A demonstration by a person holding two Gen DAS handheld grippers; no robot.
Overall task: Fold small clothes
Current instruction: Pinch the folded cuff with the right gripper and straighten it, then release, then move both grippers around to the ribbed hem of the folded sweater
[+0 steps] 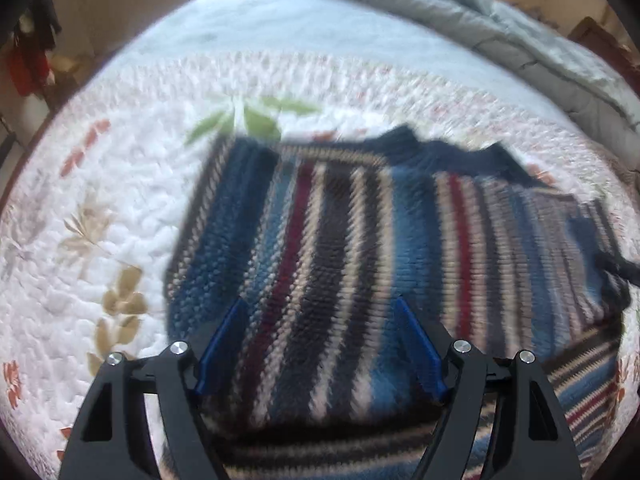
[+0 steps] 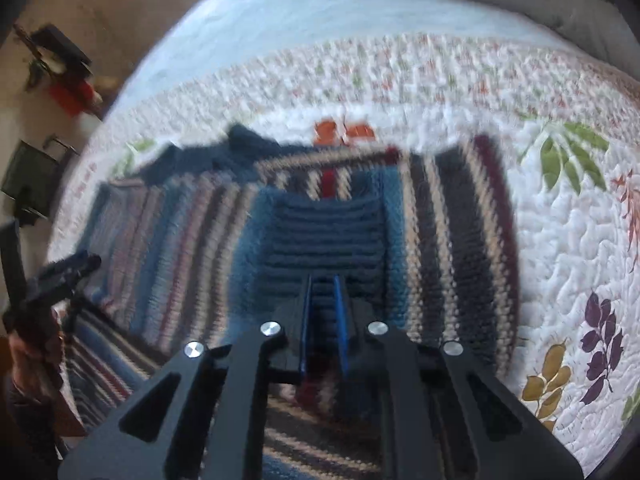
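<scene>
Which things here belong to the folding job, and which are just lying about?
Part of the job:
- striped knit sweater, spread on the bed
- left gripper, open above it
- right gripper, jaws nearly closed, knit fabric between them

Just lying about:
- floral quilt under the sweater
- grey blanket at the far edge
- red item beside the bed

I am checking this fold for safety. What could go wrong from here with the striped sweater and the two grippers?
1. The right gripper is shut on a fold of the striped sweater; thick knit may slip out.
2. The left gripper is open above the sweater, holding nothing, so a pull by one gripper alone may skew the fold.
3. The quilted bedspread could bunch underneath.
</scene>
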